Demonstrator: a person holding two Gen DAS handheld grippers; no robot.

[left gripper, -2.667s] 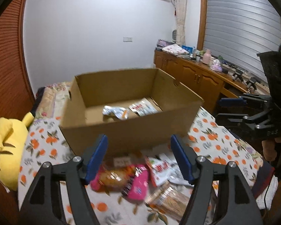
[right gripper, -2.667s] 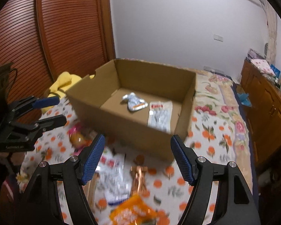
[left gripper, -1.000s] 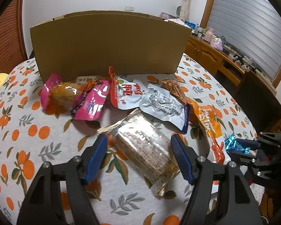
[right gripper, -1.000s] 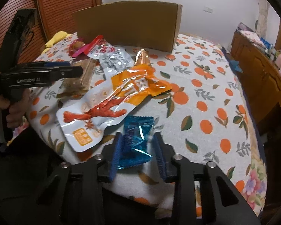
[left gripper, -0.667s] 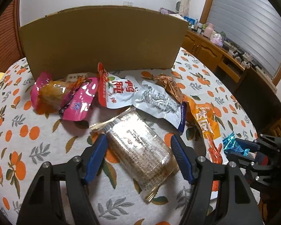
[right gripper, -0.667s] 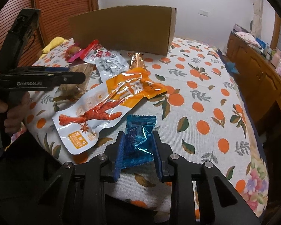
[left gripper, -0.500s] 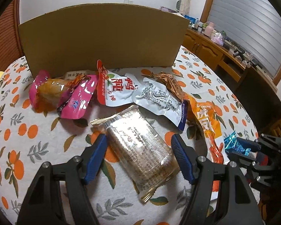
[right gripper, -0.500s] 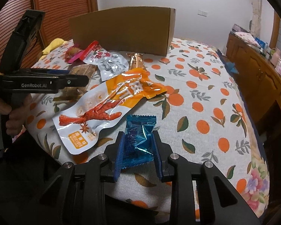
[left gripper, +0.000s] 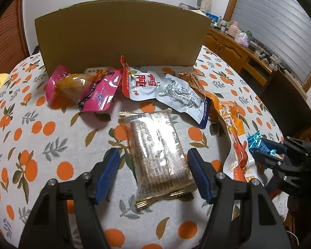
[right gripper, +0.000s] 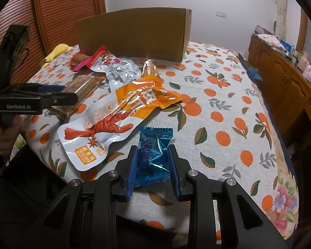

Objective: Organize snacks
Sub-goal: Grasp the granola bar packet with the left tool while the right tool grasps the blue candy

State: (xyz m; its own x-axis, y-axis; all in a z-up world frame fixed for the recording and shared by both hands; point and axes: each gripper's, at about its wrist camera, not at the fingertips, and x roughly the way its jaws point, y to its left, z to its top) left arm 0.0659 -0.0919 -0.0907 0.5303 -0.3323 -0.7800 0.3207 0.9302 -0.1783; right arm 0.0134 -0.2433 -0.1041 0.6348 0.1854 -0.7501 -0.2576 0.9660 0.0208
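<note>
Bare orange-print cloth worktop (right gripper: 228, 112) lies open to the right of the snack packets. The tall brown cardboard box (left gripper: 120, 35) walls off the far side, with a row of foil packets just before it. A clear-wrapped biscuit pack (left gripper: 157, 153) fills the gap between the left fingers (left gripper: 107, 172).

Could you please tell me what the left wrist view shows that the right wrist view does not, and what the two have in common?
Only the left wrist view shows the open left gripper straddling the clear cracker pack, and the pink snack bag in full. Only the right wrist view shows the right gripper shut on the blue candy wrapper head-on. Both share the cardboard box, the orange chicken-feet pouch and the orange-print tablecloth.
</note>
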